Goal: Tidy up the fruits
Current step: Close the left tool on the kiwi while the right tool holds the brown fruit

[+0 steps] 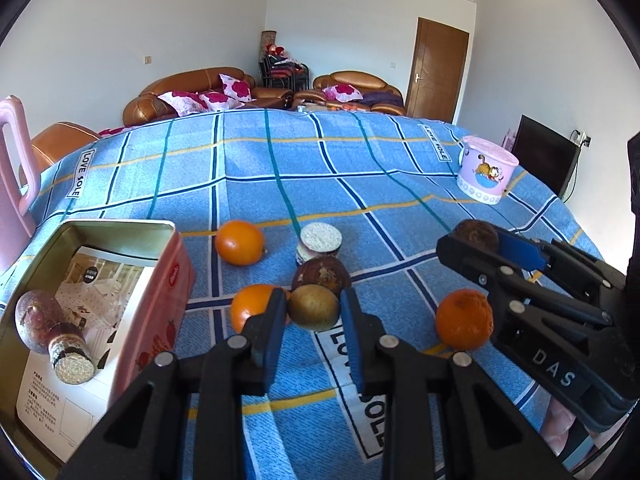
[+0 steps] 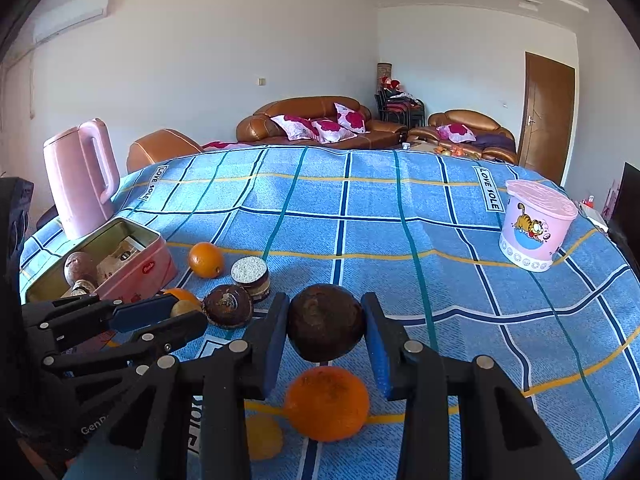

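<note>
My left gripper [image 1: 313, 309] is shut on a greenish-brown kiwi [image 1: 314, 307] just above the blue checked cloth [image 1: 360, 176]. My right gripper [image 2: 325, 322] is shut on a dark brown round fruit [image 2: 325, 322]; it also shows in the left wrist view [image 1: 476, 236]. An orange [image 2: 327, 403] lies right below it, with a yellow fruit [image 2: 262, 436] beside. Another dark brown fruit [image 1: 321, 276], an orange behind my left finger [image 1: 250, 307] and a far orange [image 1: 239, 242] lie on the cloth. The open pink tin [image 1: 168, 276] at left holds a purple fruit [image 1: 38, 322].
A small foil-topped jar [image 1: 320, 244] stands behind the fruits; another lies in the tin [image 1: 72, 358]. A pink kettle [image 2: 80, 178] stands at the far left. A pink cartoon tub [image 2: 536, 224] stands at the far right. Sofas sit beyond the table.
</note>
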### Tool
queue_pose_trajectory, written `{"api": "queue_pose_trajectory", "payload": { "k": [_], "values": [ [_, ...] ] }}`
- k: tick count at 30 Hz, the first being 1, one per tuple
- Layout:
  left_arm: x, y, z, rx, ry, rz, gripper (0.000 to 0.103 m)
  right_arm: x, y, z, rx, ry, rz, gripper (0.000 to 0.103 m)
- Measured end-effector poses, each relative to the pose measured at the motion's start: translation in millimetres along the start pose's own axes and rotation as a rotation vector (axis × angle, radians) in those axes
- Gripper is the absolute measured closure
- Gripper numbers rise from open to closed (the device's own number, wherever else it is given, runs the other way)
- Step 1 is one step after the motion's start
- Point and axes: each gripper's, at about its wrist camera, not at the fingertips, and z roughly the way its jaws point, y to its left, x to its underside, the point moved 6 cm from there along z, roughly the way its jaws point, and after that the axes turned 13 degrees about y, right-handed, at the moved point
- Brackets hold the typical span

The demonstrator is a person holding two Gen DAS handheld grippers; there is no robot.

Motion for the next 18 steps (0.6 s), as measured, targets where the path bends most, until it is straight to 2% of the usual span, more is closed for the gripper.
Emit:
{"api": "queue_pose_trajectory", "payload": {
  "k": [9, 18],
  "values": [
    [-1, 3, -15, -0.031, -0.074, -0.006, 0.074, 0, 2, -8, -0.029, -0.041, -0.008, 0.064],
    [0, 4, -23, -0.046, -0.114, -0.010, 0.074, -1, 3, -12, -0.037, -0.067, -0.011, 0.064]
  ]
}}
